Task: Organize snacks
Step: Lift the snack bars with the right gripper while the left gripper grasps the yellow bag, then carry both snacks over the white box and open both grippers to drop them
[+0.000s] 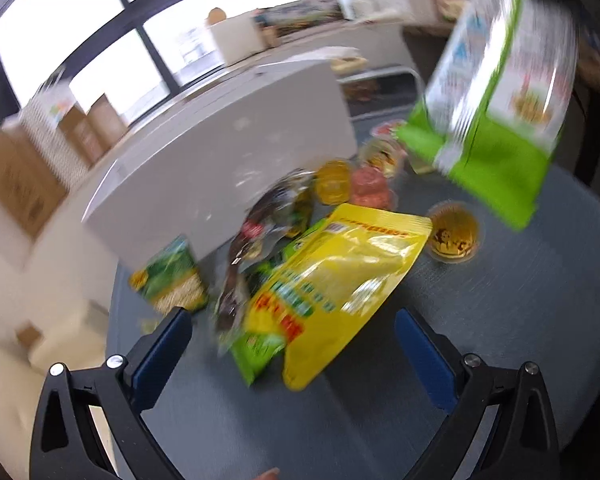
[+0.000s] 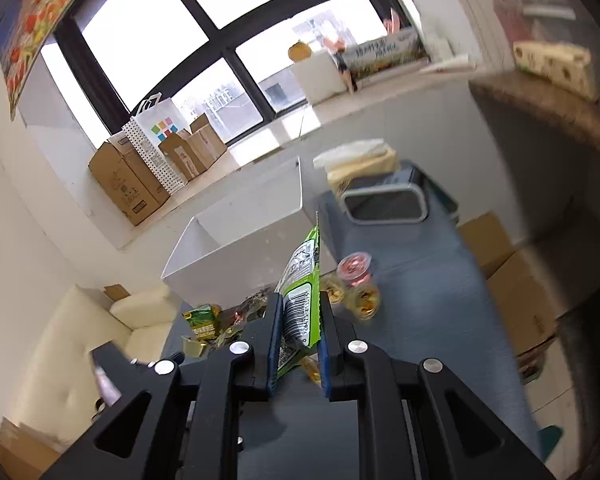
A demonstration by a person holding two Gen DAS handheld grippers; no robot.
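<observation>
Sorting snacks from a heap on the blue table [image 1: 500,280] into the white bin [image 1: 228,136], taken as the landmark; entries run left to right.

1. Green snack packet [image 1: 172,280]: on the table, at the foot of the bin's near wall, left end of the heap.
2. Left gripper [image 1: 292,344]: fingers spread wide, holding nothing, low over the table in front of the bin, with the heap ahead of it.
3. Dark foil packet [image 1: 260,232]: leaning against the bin's near wall, partly under the next item.
4. Yellow pouch [image 1: 340,292]: lying flat in front of the bin, overlapping a green packet [image 1: 256,352] beneath it; it lies directly ahead of the spread fingers.
5. Jelly cups [image 1: 452,232]: yellow and pink, clustered off the bin's right corner, one yellow cup standing apart.
6. Green-and-white bag [image 1: 496,80]: in the air, above and right of the bin, blurred.
7. Right gripper [image 2: 300,328]: pinching the barcode end of that bag, held just short of the bin's open top.

Step in hand, by judgement: carrying the bag to the bin. Next move calls for bringing it over the opening and releasing; the left gripper appears placed to take the yellow pouch.
</observation>
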